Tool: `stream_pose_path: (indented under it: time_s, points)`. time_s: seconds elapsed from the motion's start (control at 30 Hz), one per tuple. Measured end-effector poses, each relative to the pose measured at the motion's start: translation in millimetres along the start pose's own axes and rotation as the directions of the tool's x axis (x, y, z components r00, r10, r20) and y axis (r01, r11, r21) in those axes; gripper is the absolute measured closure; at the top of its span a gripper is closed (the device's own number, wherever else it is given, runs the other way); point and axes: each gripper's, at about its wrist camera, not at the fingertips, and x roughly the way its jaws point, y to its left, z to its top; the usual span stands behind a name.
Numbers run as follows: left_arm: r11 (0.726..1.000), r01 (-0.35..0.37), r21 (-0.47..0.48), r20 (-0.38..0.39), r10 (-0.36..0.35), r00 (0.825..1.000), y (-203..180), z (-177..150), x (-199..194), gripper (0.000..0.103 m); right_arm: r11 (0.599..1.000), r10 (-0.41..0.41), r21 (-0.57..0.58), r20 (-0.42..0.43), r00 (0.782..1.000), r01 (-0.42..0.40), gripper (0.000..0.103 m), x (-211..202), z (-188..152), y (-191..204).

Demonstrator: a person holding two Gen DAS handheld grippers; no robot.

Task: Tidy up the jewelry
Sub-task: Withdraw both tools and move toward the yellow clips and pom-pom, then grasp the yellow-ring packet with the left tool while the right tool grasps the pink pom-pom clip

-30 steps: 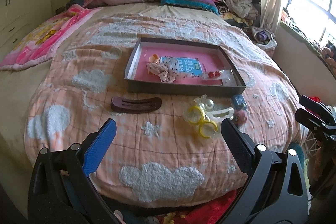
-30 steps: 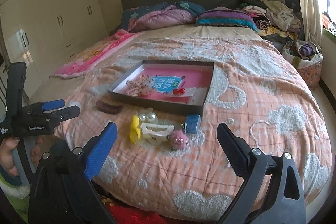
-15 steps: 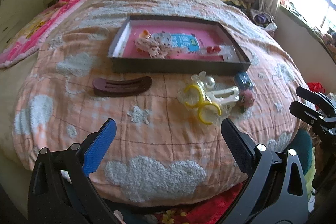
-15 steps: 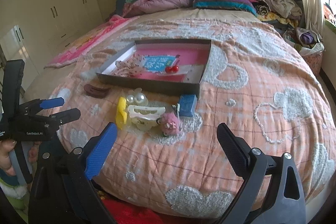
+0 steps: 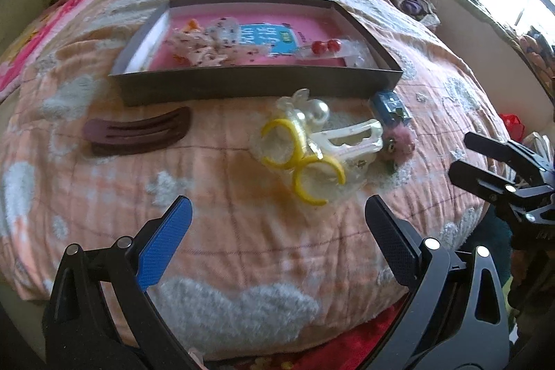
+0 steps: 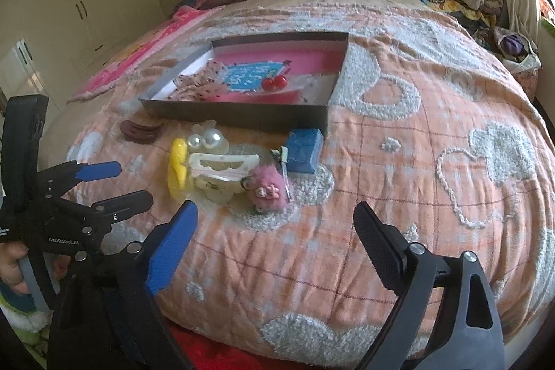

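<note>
Grippers [image 5: 277,224] [image 6: 275,227] hover empty above the bedspread [image 5: 242,231], right one closing.

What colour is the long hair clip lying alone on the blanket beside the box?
Dark maroon-brown hair clip, clearest in the left wrist view.

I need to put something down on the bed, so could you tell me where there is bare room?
Free: the quilt right of the box, and the near strip in front of the maroon clip. Inside the box, the pink back strip is bare. Crowded: the hair-clip pile before the box's right half.
</note>
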Motion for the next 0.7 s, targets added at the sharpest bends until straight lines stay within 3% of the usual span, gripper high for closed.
stream_pose_path:
  time_s: [0.47, 0.7]
  points:
    - [0.998, 0.057, 0.035, -0.005, -0.057, 0.998, 3, 12, 30, 0.010, 1.000, 0.007, -0.023, -0.053, 0.999, -0.008, 0.023, 25, 4, -5]
    - [0.995, 0.096, -0.025, 0.003, -0.096, 0.995, 19, 12, 24, 0.010, 0.998, 0.033, -0.058, -0.103, 0.994, -0.039, 0.044, 53, 10, 4]
